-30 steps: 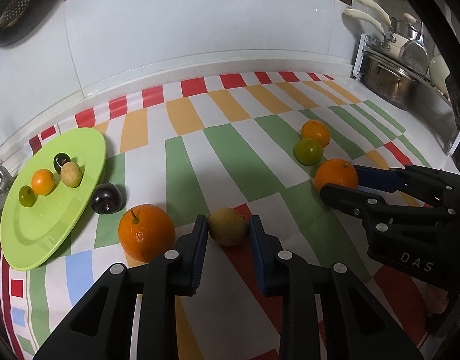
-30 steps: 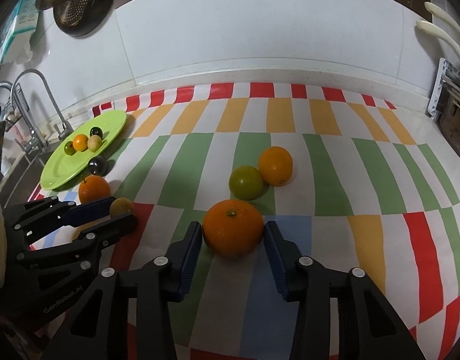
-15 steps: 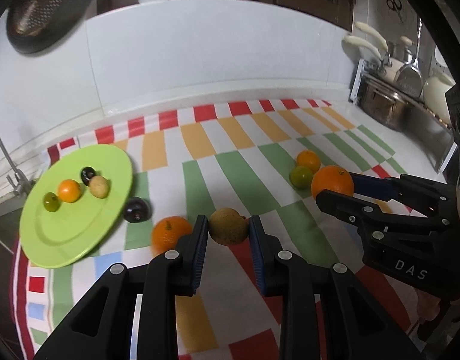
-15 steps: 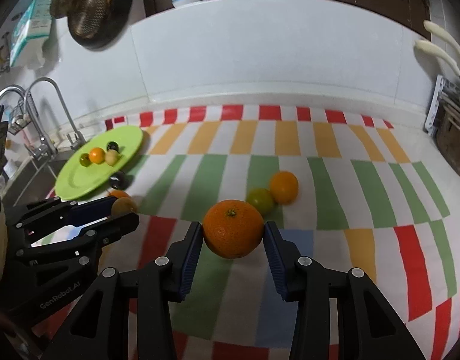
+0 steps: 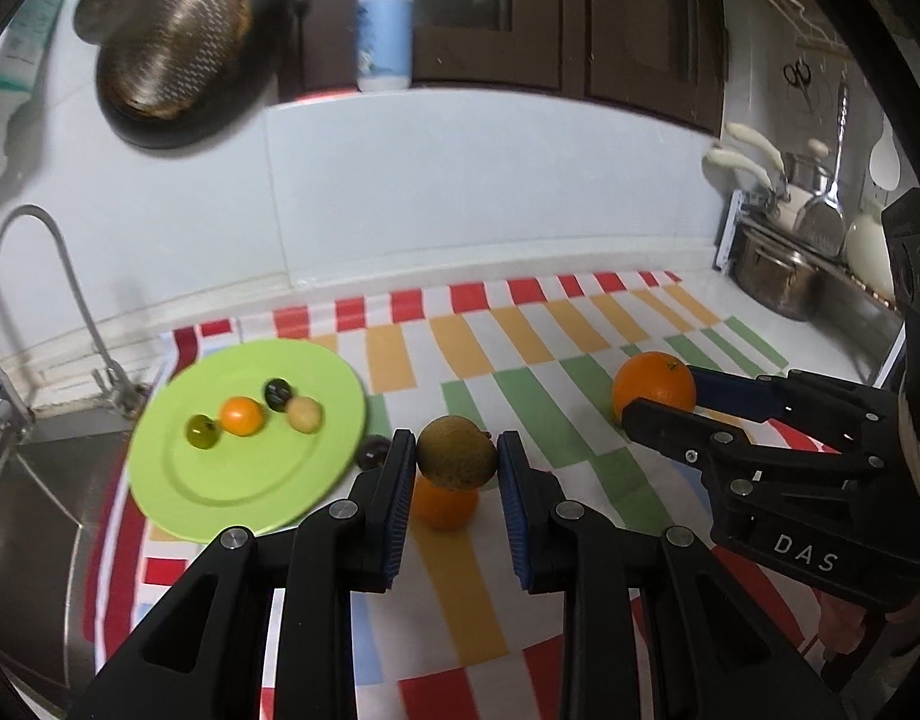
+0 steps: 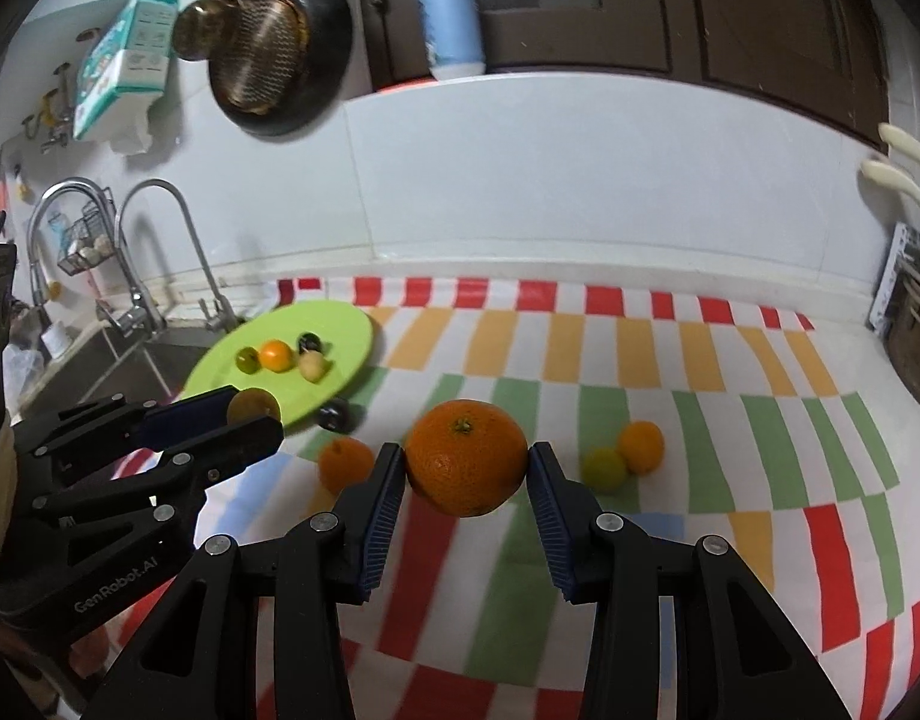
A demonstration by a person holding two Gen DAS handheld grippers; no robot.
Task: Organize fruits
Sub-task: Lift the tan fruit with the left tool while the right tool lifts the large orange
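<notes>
Grippers both loaded: your left gripper [image 5: 456, 462] pinches the brownish-green fruit [image 5: 456, 451] clear of the cloth, your right gripper [image 6: 467, 468] clamps the large orange [image 6: 466, 456], and the green plate [image 5: 178, 480] lies ahead-left, nearer your left hand.

A blue-and-white pump bottle [image 5: 384, 30] is seen on the ledge far beyond the fingertips. A round metal strainer [image 6: 262, 51] is hung on the wall up and left of them (inside a dark pan). A curved faucet [image 5: 46, 306] is found far left, a steel pot [image 5: 778, 282] far right.
</notes>
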